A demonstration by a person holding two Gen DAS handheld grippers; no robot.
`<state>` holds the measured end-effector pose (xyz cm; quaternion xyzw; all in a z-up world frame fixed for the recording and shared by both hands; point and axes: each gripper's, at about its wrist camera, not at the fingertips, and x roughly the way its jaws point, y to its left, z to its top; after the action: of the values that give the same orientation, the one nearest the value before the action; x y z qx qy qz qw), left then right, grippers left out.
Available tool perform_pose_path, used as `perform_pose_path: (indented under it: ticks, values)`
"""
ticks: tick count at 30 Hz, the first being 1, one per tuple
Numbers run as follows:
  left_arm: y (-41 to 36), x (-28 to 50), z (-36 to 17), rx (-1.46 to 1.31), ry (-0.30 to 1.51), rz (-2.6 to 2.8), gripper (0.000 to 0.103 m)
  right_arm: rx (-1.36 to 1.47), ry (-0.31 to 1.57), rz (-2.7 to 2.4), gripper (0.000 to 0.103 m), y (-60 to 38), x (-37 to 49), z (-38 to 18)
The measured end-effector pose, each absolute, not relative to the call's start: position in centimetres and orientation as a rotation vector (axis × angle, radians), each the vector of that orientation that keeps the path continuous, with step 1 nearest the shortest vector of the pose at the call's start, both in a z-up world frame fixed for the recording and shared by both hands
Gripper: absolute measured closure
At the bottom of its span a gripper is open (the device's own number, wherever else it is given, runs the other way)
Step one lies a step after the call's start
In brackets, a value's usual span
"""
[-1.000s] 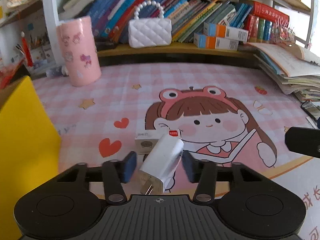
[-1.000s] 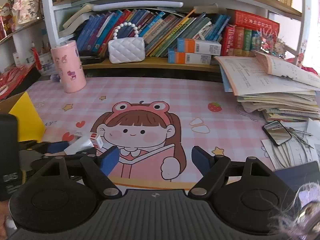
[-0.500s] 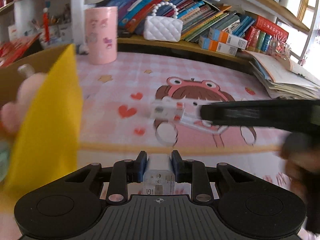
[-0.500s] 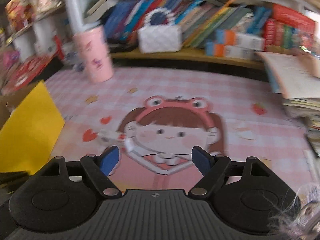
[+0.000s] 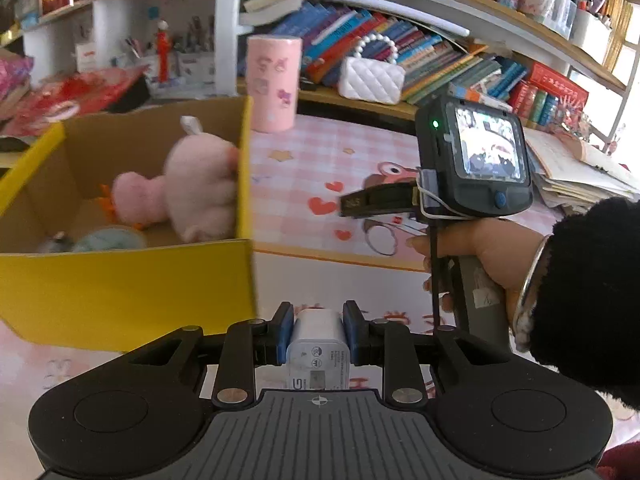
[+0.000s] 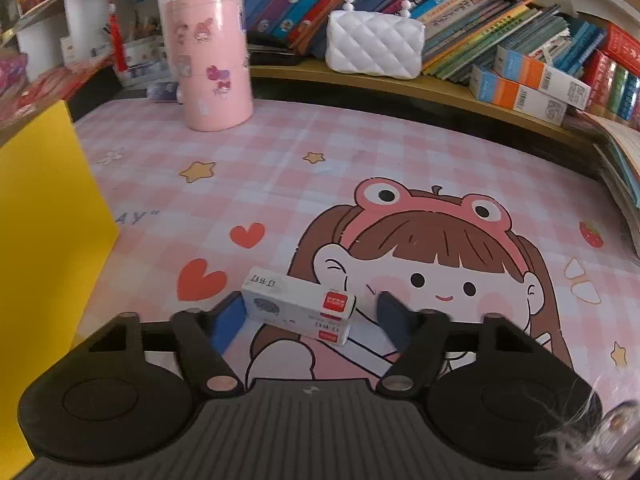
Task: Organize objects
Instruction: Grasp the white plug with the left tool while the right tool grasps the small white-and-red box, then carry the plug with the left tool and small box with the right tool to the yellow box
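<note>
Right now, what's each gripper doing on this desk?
The left gripper is shut on a white charger, held near the yellow box that has a pink plush toy inside. The right gripper is open, its fingers on either side of two small white boxes stacked on the pink mat.

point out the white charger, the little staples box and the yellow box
white charger (image 5: 318, 346), left wrist view, on its labelled face between the jaws
staples box (image 6: 298, 305), right wrist view, on its top face
yellow box (image 5: 124, 284), left wrist view, on its near outer wall
</note>
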<state>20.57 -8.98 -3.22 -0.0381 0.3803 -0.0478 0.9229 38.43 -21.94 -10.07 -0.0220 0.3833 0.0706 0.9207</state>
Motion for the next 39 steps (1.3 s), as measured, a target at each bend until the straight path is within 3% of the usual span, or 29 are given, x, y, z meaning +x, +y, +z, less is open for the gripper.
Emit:
perform_pose_path:
  ticks: [8,19,39]
  values:
    - [-6.9,18.6,-1.9,-0.086,0.733,-0.096,0.078,-0.021,0.711,0.161,0.052,-23.0,35.5,-8.2]
    - [-2.6,15.7,-1.2,-0.161,0.672,-0.132,0.078,0.051,0.710,0.153,0.052,-23.9,24.6,-2.7]
    - [7.6,8.0,-0.3,-0.232,0.642,-0.127,0.078,0.007,0.791,0.301,0.052,-11.8,11.1,-1.6]
